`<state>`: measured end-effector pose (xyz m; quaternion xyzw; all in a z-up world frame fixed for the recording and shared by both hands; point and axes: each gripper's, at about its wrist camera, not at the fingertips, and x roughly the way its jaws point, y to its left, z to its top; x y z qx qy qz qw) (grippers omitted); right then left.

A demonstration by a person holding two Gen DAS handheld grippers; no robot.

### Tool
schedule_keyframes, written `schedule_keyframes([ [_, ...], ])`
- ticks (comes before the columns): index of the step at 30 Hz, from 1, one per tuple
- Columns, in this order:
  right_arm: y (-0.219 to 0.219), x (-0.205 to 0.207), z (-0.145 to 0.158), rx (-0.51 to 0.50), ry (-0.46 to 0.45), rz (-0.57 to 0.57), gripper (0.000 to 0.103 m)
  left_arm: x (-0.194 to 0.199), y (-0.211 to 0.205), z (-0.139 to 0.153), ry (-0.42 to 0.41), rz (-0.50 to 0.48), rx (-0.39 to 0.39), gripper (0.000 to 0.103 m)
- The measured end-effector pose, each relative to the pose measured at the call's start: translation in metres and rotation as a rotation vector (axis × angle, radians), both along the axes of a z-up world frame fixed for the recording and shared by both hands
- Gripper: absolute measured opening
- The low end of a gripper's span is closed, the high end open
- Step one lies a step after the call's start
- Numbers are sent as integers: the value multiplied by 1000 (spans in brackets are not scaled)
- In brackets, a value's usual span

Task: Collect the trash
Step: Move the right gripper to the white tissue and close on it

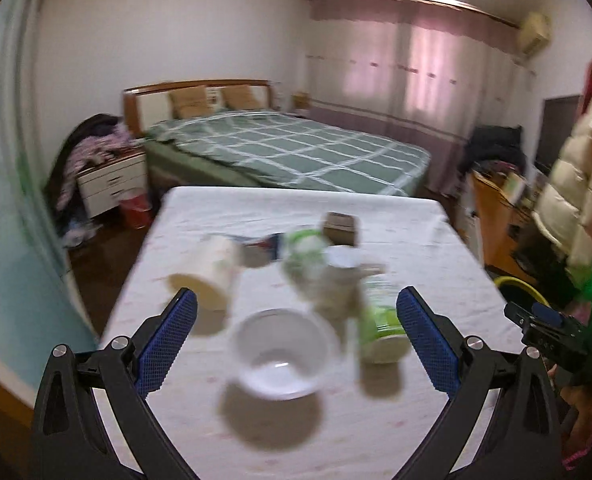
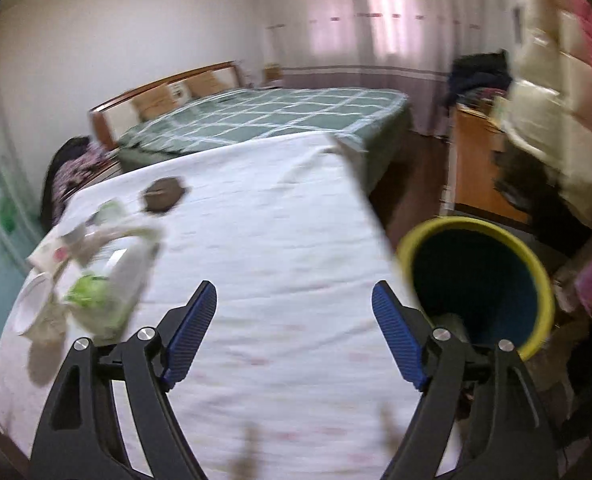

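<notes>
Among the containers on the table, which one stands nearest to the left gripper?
The clear plastic cup, open side up, right between the left gripper fingers. The paper cup and green-labelled bottle lie farther back.

Left claw (image 1: 296, 308) and right claw (image 2: 295, 302) both gape wide, holding nothing

No legible text or labels.

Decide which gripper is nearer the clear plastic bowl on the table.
Left. The left gripper hovers open right over the clear plastic bowl; the right gripper is off toward the bin.
</notes>
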<state>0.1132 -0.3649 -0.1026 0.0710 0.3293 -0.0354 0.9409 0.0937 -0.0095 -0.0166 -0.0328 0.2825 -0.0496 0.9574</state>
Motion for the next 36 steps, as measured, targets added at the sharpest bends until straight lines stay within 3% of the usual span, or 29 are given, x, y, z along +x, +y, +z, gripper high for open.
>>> schedule_keyframes([
  [8, 92, 34, 12, -23, -19, 171, 76, -7, 53, -24, 37, 67, -22, 98],
  [19, 143, 117, 5, -108, 99, 297, 48, 5, 59, -41, 66, 61, -70, 98],
  [29, 161, 148, -10, -154, 163, 331, 35, 12, 59, -50, 87, 52, -90, 98],
  [34, 162, 150, -12, -164, 164, 344, 7, 14, 54, -53, 93, 41, -90, 98],
  [36, 159, 152, -9, -133, 162, 347, 6, 15, 51, -55, 96, 37, -91, 98],
])
